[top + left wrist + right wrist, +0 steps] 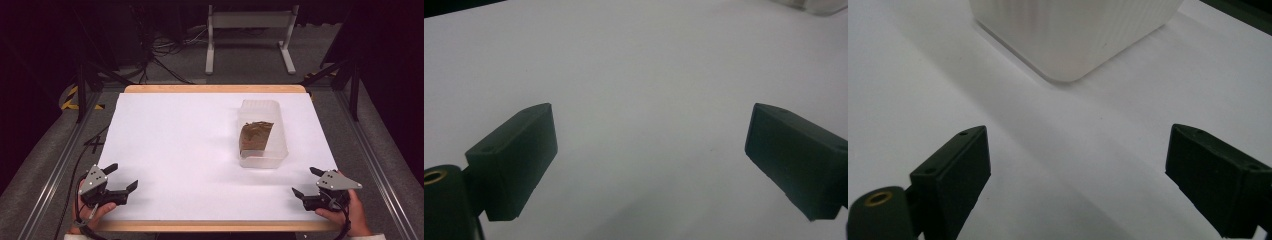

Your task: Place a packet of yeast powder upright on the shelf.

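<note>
Idle start: both grippers spread wide, holding nothing, at the frame's bottom corners.
Translucent ribbed plastic tub (263, 134) with brown contents (256, 135) sits right of centre on the white sheet (175, 150); right gripper (307, 182) nearest, left gripper (122, 176) well apart. Likely next: right gripper reaches the tub's near wall.

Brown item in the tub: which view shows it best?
High view: it looks down into the tub onto the brown item. Right gripper view gives the tub's frosted wall; left gripper view just a corner.
</note>
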Motion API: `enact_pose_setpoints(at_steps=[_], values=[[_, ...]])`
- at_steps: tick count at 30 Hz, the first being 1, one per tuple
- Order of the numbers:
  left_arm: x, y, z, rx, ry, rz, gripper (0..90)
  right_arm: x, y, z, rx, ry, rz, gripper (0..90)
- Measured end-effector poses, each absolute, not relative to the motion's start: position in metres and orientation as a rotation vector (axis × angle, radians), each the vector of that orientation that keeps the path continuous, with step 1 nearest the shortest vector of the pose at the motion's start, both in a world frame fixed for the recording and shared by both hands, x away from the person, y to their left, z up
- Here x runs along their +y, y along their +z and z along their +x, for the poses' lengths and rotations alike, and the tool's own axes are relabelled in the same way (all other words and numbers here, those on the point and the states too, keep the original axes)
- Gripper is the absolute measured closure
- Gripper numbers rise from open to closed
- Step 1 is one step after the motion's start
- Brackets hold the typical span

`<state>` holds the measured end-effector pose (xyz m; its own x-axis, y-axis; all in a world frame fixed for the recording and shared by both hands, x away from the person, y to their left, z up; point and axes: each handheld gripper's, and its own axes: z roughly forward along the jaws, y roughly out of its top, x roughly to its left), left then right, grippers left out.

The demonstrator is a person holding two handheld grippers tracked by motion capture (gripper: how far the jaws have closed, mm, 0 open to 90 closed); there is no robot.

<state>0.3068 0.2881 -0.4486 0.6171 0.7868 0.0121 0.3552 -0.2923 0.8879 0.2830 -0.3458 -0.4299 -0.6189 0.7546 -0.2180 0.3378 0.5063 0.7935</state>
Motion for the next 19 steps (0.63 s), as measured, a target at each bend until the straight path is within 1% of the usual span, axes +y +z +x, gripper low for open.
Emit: enact_pose_setpoints(at_steps=[19], values=[[0.2788, -0.449, 0.3117, 0.918, 0.535, 1.927, 7.7, -0.3484, -0.4319, 0.2849, 2.194, 0.992, 0.905, 11.5]])
